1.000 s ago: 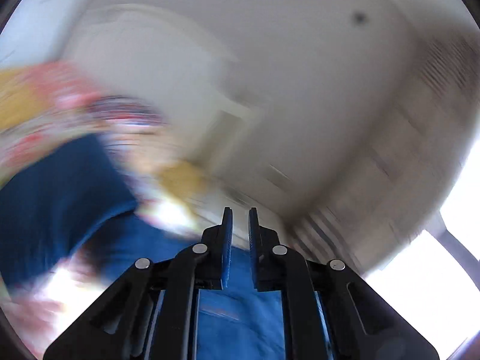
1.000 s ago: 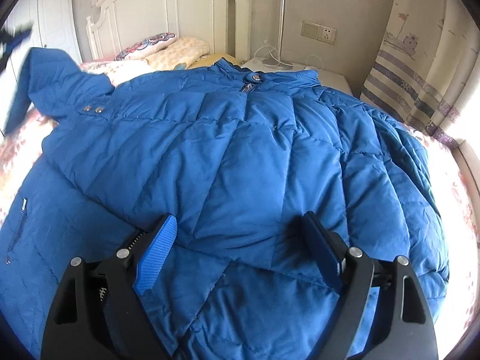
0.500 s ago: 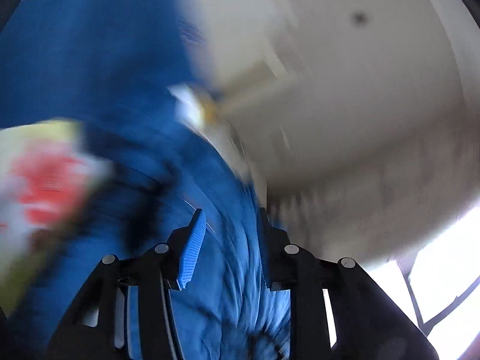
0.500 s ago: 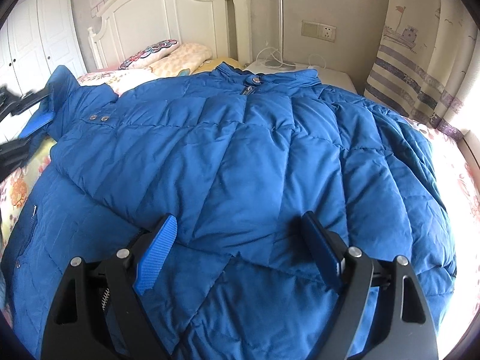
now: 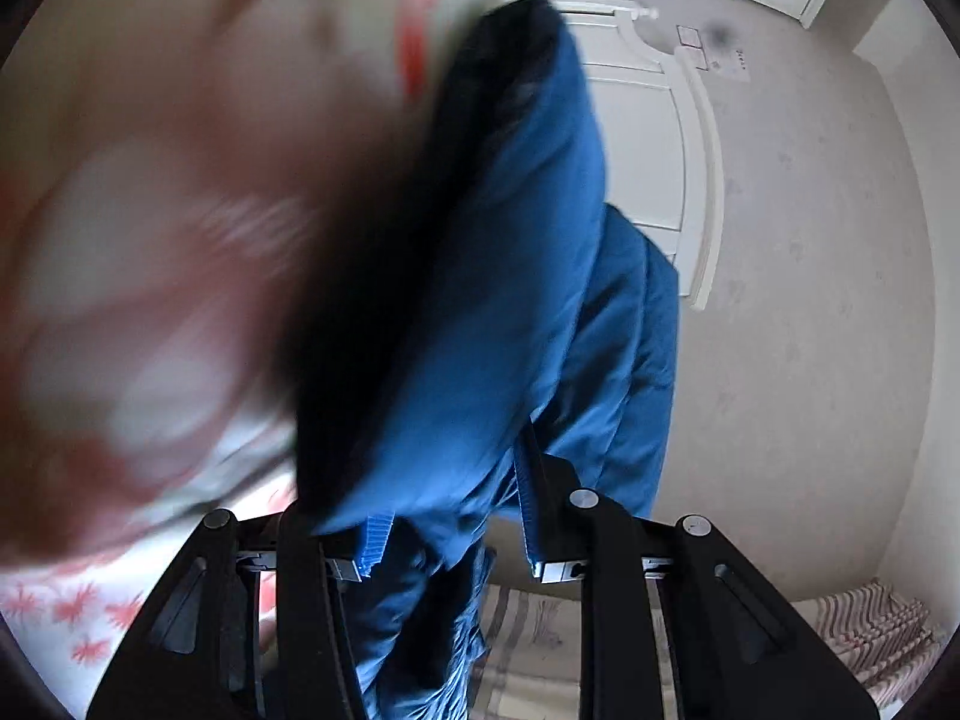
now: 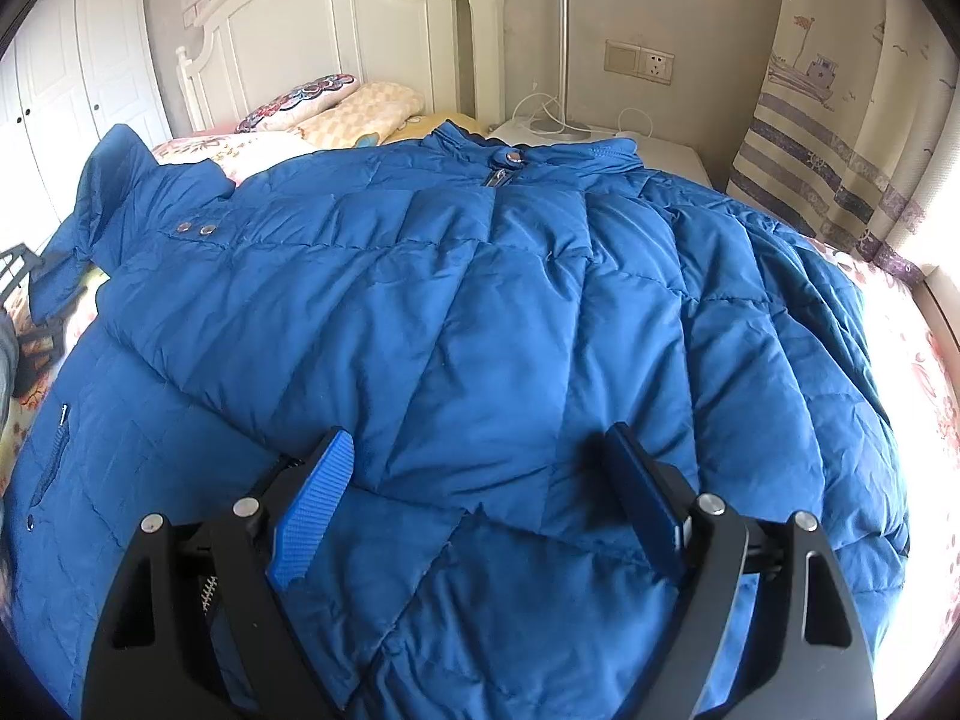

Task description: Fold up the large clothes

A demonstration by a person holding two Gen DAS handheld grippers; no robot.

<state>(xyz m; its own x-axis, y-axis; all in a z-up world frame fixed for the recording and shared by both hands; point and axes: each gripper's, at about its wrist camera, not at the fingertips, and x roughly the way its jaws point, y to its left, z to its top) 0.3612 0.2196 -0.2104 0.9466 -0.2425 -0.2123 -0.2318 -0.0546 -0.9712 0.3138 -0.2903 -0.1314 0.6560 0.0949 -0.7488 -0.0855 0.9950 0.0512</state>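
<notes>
My blue quilted down jacket (image 6: 480, 330) covers most of the bed (image 6: 936, 372), collar toward the white headboard (image 6: 336, 18); floral sheet shows only along both side edges. My right gripper (image 6: 480, 468) hangs over the hem at the near edge, jaws spread wide, gripping nothing. At the bed's left edge my left gripper (image 5: 450, 504) has puffy sleeve fabric (image 5: 528, 276) between narrowly parted jaws; whether it's pinched, I cannot tell.

Two pillows (image 6: 336, 105) lie against a white headboard (image 6: 336, 18), beside a nightstand (image 6: 636, 150) and striped curtain (image 6: 822, 138).
</notes>
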